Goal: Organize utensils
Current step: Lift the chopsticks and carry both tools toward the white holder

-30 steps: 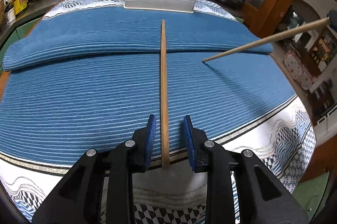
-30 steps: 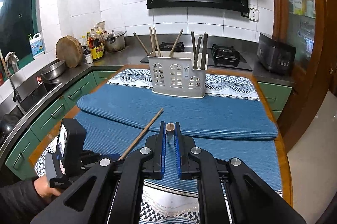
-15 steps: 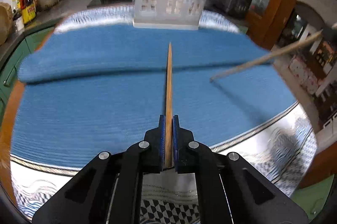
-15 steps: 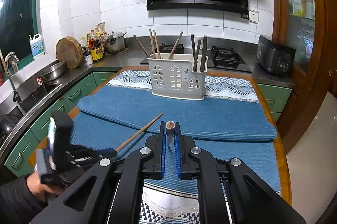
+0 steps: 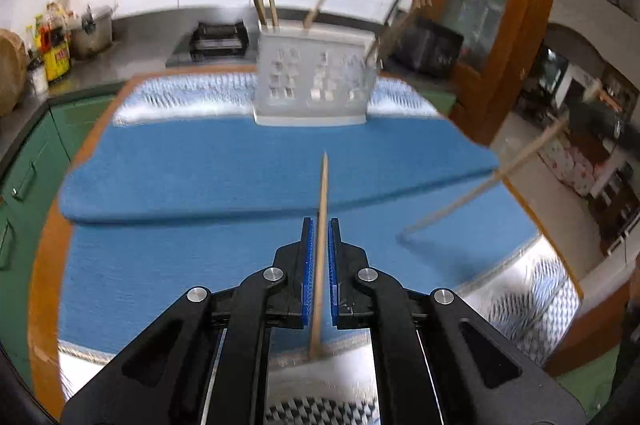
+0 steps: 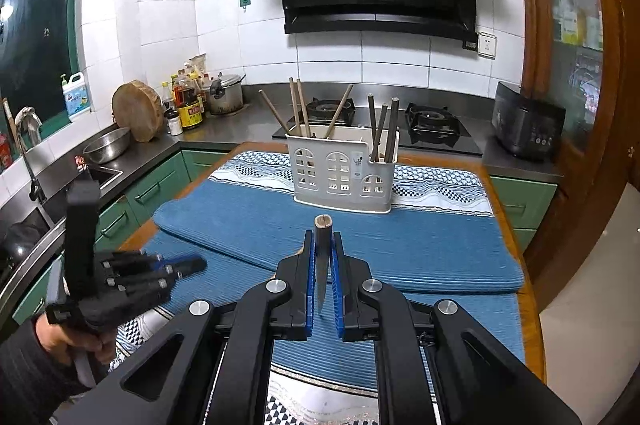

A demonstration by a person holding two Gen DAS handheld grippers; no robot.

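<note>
My left gripper is shut on a light wooden chopstick and holds it above the blue cloth, tip toward the white utensil holder. My right gripper is shut on a second chopstick, seen end-on; in the left wrist view it shows as a blurred stick at the right. The holder stands at the table's far end with several chopsticks upright in it. The left gripper also shows at the lower left of the right wrist view.
The table has a wooden edge and a patterned cloth under the blue one. Behind are a steel counter with a gas stove, a black appliance, bottles and a pot, and a sink at left.
My left gripper closed on the chopstick that lay on the cloth and lifted it, tilting up toward the holder. My right gripper kept its chopstick and stayed nearly still.
</note>
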